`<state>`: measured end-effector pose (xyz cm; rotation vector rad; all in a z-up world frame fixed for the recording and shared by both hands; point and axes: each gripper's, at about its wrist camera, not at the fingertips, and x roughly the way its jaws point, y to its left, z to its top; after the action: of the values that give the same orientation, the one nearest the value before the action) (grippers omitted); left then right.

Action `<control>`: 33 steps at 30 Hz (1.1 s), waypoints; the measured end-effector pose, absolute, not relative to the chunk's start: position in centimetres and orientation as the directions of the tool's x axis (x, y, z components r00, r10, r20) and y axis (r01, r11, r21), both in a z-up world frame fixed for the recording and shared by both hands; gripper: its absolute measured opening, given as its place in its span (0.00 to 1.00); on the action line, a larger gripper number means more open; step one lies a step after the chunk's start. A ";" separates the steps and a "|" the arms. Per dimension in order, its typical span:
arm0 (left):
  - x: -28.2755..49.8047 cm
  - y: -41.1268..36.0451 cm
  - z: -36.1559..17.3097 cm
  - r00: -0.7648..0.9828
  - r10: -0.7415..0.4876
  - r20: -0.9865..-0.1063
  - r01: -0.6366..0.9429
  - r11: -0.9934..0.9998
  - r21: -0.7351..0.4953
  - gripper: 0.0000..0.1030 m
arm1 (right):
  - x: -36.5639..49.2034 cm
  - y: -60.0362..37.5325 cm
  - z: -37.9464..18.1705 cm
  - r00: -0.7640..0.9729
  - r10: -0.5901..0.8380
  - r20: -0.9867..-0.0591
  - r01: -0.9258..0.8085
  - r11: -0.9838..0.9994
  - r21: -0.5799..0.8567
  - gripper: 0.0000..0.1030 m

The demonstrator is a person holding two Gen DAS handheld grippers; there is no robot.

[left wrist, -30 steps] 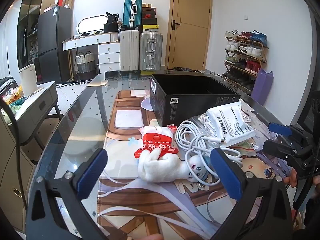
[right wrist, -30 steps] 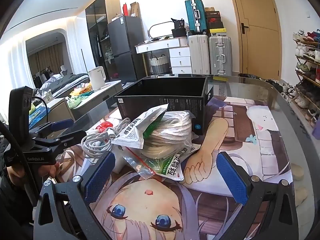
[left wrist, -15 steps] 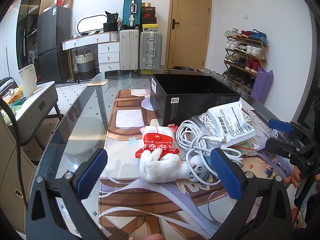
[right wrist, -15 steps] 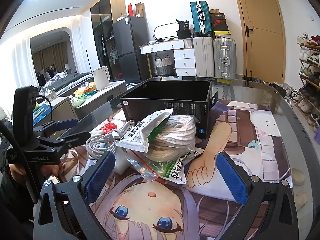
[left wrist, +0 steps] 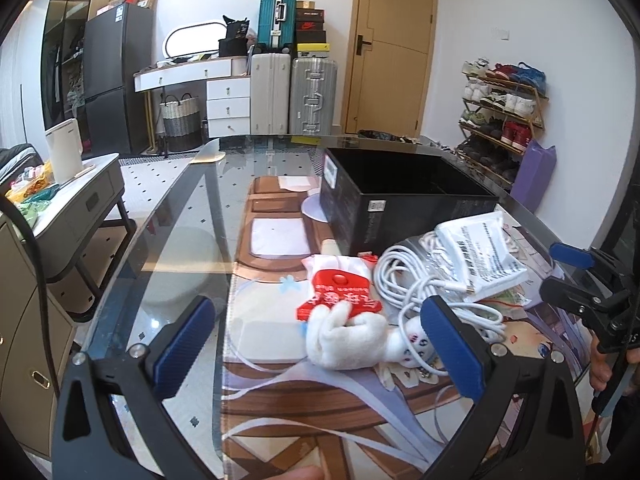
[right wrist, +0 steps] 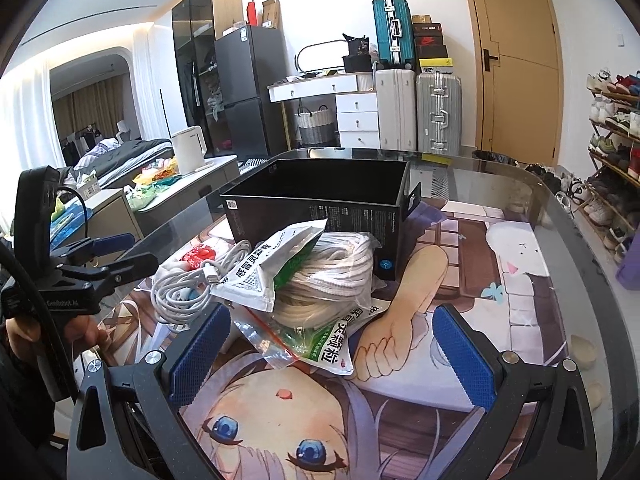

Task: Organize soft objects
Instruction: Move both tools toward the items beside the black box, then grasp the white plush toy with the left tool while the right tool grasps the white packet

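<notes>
A pile of soft things lies on the printed mat before an open black box (left wrist: 404, 196) (right wrist: 320, 208). It holds a white plush toy (left wrist: 348, 336), a red-and-white packet (left wrist: 340, 292), a coiled white cable (left wrist: 420, 280) (right wrist: 188, 280), a white medicine pouch (left wrist: 480, 256) (right wrist: 272, 264) and a bagged coil of white rope (right wrist: 332, 280). My left gripper (left wrist: 316, 348) stands open, with the plush toy just ahead between its fingers. My right gripper (right wrist: 332, 344) is open too, facing the rope bag and a green-printed pouch (right wrist: 332, 340). Neither holds anything.
The glass table (left wrist: 180, 232) has a curved edge on the left and far side. A side cabinet with a white kettle (left wrist: 64, 156) stands left of it. Suitcases (left wrist: 276, 92), a door and a shoe rack (left wrist: 504, 112) line the far wall.
Both grippers have crept slightly forward toward the pile and stayed open. The objects on the mat have not moved.
</notes>
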<state>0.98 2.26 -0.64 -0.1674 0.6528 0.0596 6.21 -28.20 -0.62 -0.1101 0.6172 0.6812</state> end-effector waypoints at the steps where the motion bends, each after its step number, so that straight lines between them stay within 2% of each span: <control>1: 1.2 2.4 -0.7 0.789 -0.004 -0.614 -0.112 0.982 -0.151 1.00 | 6.2 -28.1 -0.5 0.607 0.554 -0.569 -0.619 0.779 0.098 1.00; 8: 1.9 2.9 -1.0 0.757 0.030 -0.653 -0.150 0.980 -0.129 1.00 | 6.9 -27.9 0.0 0.575 0.573 -0.583 -0.625 0.768 0.138 1.00; 12: 2.2 3.1 -1.6 0.778 -0.005 -0.628 -0.134 0.976 -0.173 1.00 | 6.9 -27.3 0.3 0.573 0.576 -0.583 -0.632 0.763 0.133 0.99; 24: 2.7 3.1 -2.5 0.748 -0.041 -0.662 -0.110 0.977 -0.185 0.99 | 7.2 -24.3 1.3 0.554 0.590 -0.588 -0.679 0.728 0.091 0.83; 33: 2.7 3.0 -2.6 0.749 -0.072 -0.658 -0.078 0.977 -0.197 0.88 | 8.3 -22.7 0.7 0.527 0.592 -0.609 -0.698 0.711 0.086 0.72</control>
<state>2.71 3.01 -2.61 -0.2181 0.7256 0.0033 8.30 -22.69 0.74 -0.1763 0.6574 0.7755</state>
